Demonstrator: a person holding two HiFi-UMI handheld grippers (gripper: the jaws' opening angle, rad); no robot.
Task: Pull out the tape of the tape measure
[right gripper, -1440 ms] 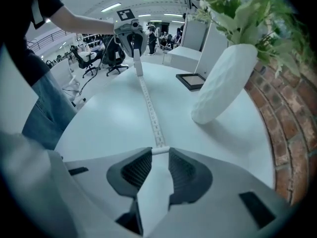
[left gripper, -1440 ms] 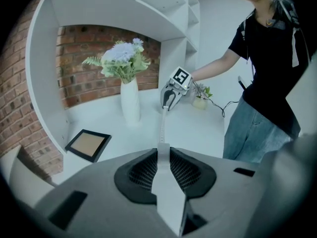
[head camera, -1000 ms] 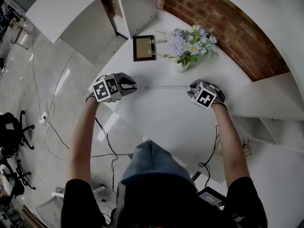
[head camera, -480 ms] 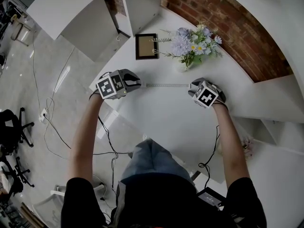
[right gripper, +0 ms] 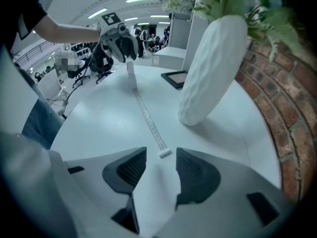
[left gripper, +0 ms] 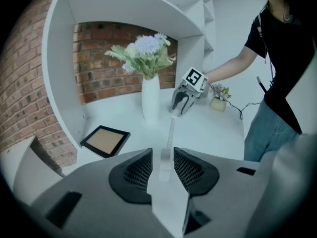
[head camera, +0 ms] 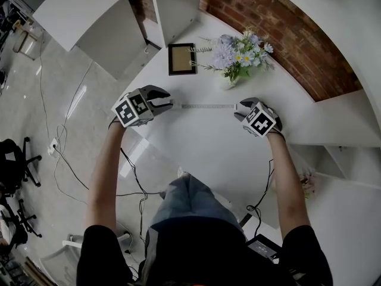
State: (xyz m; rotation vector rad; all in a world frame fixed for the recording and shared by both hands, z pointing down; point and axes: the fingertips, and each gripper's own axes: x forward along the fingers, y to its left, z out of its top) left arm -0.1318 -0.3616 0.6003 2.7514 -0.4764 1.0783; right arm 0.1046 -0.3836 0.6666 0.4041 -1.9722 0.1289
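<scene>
We observe the left claw [head camera: 169, 104] clamped on the white case of the tape measure [left gripper: 165, 163], its jaws closed against the case's two sides. The tape [head camera: 208, 106] is drawn out and runs in a straight line over the white counter [head camera: 208, 151] toward the right claw [head camera: 239, 108]. The right claw's jaws stand apart. The tape's end tab [right gripper: 164, 153] lies just in front of the gap between them, gripped by neither jaw. A white vase [right gripper: 210, 68] of flowers stands near the tape, on its far side. A picture frame [head camera: 181, 59] lies flat beyond the left claw.
</scene>
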